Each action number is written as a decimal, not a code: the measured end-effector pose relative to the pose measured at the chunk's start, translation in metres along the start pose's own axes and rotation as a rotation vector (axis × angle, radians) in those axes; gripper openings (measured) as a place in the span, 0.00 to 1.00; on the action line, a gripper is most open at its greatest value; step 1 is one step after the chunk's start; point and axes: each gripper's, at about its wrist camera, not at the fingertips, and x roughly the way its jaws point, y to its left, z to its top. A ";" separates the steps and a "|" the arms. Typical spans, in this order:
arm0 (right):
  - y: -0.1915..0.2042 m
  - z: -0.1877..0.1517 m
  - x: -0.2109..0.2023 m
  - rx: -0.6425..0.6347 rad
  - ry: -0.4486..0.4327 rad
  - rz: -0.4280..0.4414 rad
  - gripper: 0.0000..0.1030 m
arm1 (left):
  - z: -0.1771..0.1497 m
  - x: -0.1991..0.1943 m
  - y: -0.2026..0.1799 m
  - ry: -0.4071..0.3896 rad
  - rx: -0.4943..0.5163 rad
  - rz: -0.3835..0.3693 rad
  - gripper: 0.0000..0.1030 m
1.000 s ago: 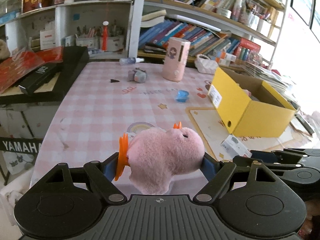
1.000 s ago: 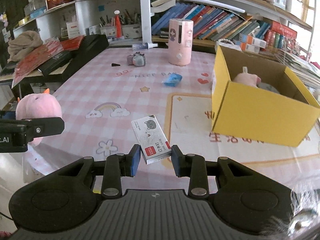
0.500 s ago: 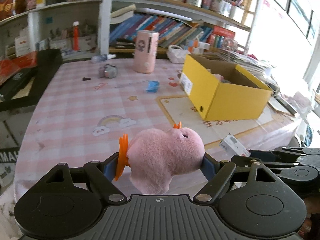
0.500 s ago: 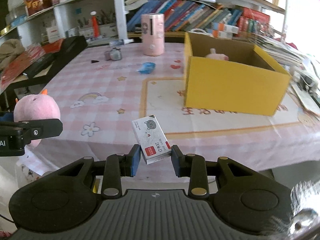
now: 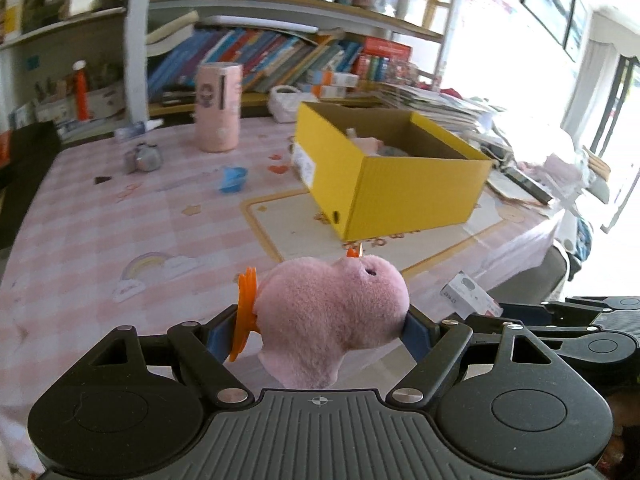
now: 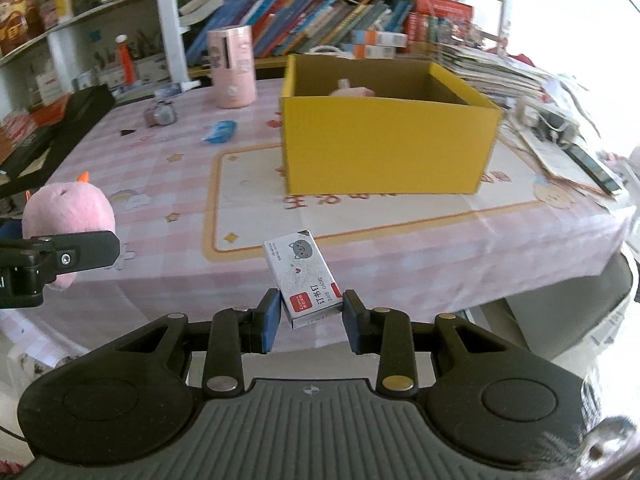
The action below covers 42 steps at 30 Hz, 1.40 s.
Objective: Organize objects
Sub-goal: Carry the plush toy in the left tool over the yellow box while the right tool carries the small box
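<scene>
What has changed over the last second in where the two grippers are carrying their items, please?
Both grippers have pulled back from the pink checked tablecloth and swung right to face the open yellow cardboard box. The left gripper stays clamped on the pink plush toy, the right gripper on the small white staple box. Nothing on the table moved.

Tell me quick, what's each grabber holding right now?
Left gripper: closed on the pink plush toy.
Right gripper: closed on the small staples box.
</scene>
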 end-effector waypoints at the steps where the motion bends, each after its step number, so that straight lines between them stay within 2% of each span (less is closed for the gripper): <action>1: -0.003 0.000 -0.001 0.007 0.001 -0.008 0.30 | 0.001 0.002 -0.004 0.002 0.008 -0.009 0.80; 11: -0.046 -0.003 -0.007 0.095 -0.001 -0.086 0.30 | 0.015 0.024 -0.039 0.008 0.082 -0.080 0.80; 28: -0.084 0.012 0.004 0.117 0.001 -0.105 0.30 | 0.034 0.048 -0.066 -0.005 0.101 -0.089 0.80; 35: -0.102 0.022 0.010 0.136 -0.009 -0.116 0.30 | 0.046 0.049 -0.080 -0.069 0.147 -0.097 0.80; 42: -0.121 0.044 0.009 0.153 -0.083 -0.138 0.30 | 0.069 0.051 -0.090 -0.143 0.179 -0.089 0.80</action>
